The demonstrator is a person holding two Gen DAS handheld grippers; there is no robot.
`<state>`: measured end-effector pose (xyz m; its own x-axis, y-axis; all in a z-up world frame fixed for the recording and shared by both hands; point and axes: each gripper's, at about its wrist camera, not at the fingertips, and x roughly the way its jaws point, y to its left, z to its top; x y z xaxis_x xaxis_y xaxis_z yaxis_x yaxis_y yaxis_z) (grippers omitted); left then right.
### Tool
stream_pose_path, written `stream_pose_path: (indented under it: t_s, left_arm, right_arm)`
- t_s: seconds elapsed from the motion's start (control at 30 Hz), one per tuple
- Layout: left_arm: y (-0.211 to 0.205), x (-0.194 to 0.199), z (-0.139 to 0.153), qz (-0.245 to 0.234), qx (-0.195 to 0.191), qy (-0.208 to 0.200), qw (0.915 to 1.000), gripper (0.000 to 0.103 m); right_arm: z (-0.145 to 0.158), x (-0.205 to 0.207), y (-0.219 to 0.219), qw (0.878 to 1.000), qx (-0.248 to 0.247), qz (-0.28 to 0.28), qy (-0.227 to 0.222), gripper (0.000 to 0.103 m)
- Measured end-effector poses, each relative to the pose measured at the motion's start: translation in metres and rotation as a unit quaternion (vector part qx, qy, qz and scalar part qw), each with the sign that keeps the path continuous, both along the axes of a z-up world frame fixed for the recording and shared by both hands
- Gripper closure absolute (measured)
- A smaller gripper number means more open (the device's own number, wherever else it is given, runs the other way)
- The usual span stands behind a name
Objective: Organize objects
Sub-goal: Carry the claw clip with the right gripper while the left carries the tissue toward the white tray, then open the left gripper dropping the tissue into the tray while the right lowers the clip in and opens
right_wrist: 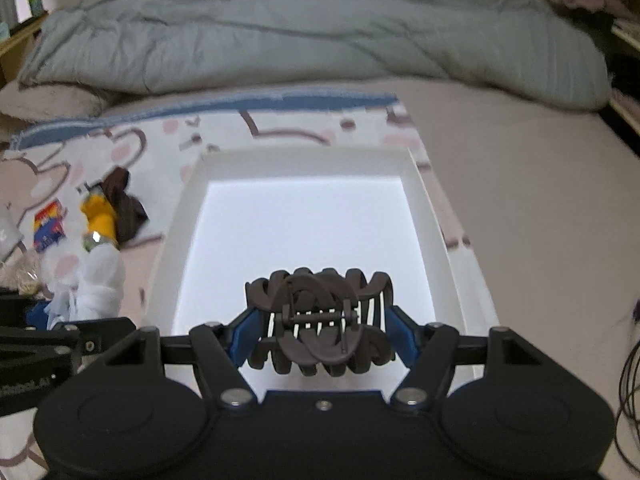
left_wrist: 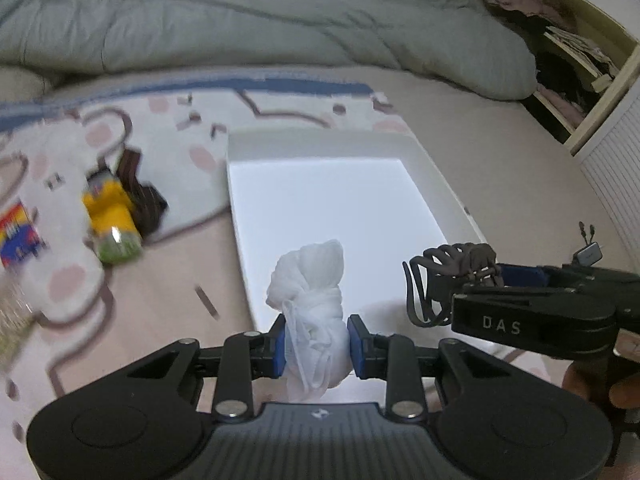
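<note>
My left gripper is shut on a knotted white cloth bundle, which it holds over the near left edge of a white tray. The bundle also shows at the left of the right wrist view, beside the tray. My right gripper is shut on a dark brown hair claw clip, held above the near end of the white tray. From the left wrist view the clip and the right gripper hang over the tray's near right corner.
The tray lies on a pink patterned blanket. Left of it lie a yellow bottle, a dark brown cloth item and a rainbow-coloured card. A grey-green duvet fills the back. Open shelves stand at the right.
</note>
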<state>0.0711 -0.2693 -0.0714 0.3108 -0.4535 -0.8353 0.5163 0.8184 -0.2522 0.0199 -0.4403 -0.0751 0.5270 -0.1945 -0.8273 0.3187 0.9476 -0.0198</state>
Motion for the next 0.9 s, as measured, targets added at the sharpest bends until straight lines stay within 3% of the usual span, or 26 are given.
stream_pose_path:
  t_s: [0.5,0.6,0.7,0.9]
  left_arm:
    - [-0.018,-0.008,-0.038,0.006,0.022,0.040,0.9989,0.071]
    - [-0.016,-0.004,-0.047,0.020,0.026,0.056,0.9979,0.066]
    - [-0.015,-0.001,-0.052,0.017,0.033,0.064,0.9973,0.052]
    - [-0.019,-0.008,-0.044,-0.015,0.046,0.042,0.9979,0.049]
  right_arm:
    - [-0.037,-0.008,-0.017,0.996,0.029,-0.004,0.081,0.034]
    - [-0.039,-0.007,-0.016,0.996,0.033,-0.003,0.086,0.034]
    - [-0.041,-0.005,-0.013,0.996,0.036,0.002,0.087,0.034]
    - [-0.044,-0.001,-0.007,0.995,0.036,0.010,0.091,0.034]
